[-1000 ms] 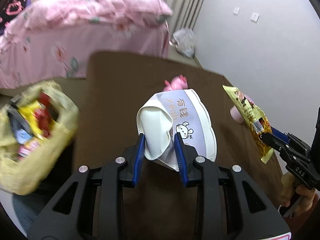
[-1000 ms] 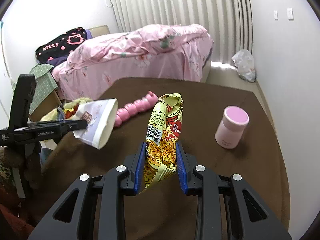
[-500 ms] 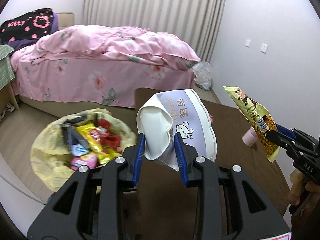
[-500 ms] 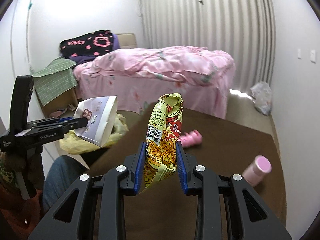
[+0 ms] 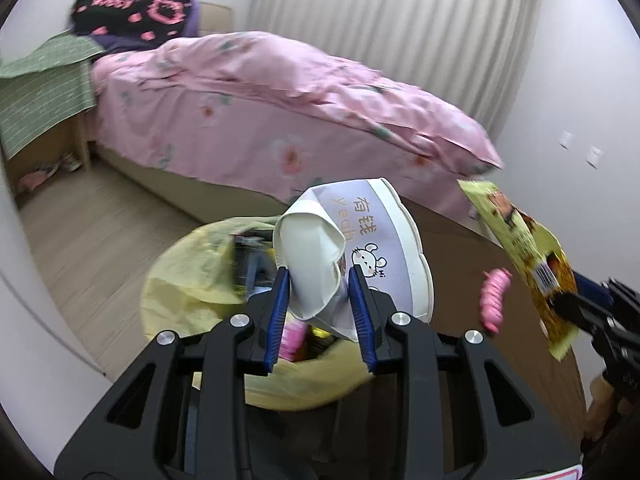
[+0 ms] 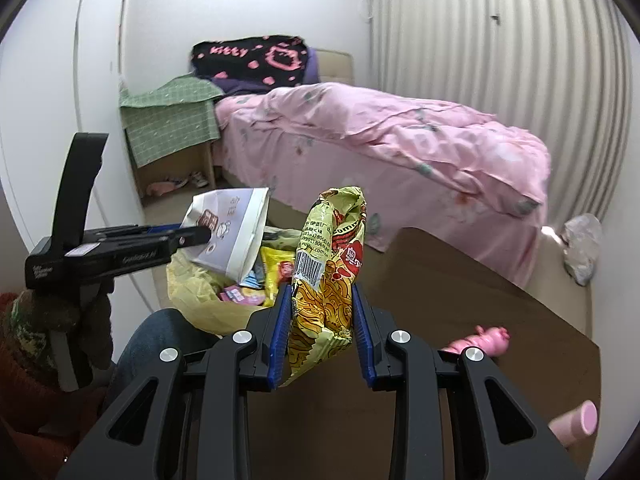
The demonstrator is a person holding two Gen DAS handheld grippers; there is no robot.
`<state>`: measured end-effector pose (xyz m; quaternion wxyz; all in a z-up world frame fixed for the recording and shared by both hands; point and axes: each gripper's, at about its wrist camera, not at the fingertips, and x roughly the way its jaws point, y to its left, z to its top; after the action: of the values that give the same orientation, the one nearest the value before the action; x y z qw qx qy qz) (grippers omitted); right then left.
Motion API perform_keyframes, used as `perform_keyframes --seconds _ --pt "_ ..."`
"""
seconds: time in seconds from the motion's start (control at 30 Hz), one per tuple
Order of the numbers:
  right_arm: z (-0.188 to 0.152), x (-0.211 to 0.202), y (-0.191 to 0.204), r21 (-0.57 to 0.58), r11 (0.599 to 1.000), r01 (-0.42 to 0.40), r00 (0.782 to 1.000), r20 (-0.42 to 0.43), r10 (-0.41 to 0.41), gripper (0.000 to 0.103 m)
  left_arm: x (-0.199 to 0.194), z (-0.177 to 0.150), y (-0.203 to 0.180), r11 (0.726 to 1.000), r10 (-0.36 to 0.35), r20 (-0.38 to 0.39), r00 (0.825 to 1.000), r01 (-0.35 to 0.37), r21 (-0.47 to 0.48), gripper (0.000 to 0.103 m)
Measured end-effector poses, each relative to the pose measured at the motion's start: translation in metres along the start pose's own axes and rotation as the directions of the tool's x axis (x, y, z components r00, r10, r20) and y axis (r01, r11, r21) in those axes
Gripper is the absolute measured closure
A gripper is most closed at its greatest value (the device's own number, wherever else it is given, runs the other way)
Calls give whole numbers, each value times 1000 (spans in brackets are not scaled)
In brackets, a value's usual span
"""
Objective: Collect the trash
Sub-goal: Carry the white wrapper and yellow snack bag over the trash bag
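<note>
Left gripper [image 5: 318, 286] pinches a crumpled paper cup [image 5: 356, 248] hiding the yellow trash bag's [image 5: 192, 276] contents; right gripper [image 6: 320, 300] clamps a crinkly noodle wrapper [image 6: 328, 264]

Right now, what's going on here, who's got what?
A person is clearing trash with a handheld gripper in each hand. The left gripper is shut on a crushed paper cup, held over the open yellow trash bag, which already holds wrappers. The right gripper is shut on a yellow snack wrapper, held above the brown table near the bag. A pink toy and a pink bottle lie on the table.
</note>
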<state>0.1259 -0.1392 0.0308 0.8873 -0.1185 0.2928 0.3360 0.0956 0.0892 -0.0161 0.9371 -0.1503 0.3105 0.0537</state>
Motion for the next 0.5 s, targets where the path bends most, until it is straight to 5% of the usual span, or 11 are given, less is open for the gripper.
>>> perform_keyframes --seconds 0.27,0.47,0.5 --pt "13 51 -9 29 995 -91 996 -12 92 75 37 6 39 977 186 16 982 -183 -112 74" --pt "26 99 -21 70 980 -185 979 -78 190 75 91 -10 30 980 196 -99 976 -198 -10 75" --pt "26 108 -21 69 979 -193 975 -94 199 75 95 -14 30 983 185 -122 975 -186 3 82"
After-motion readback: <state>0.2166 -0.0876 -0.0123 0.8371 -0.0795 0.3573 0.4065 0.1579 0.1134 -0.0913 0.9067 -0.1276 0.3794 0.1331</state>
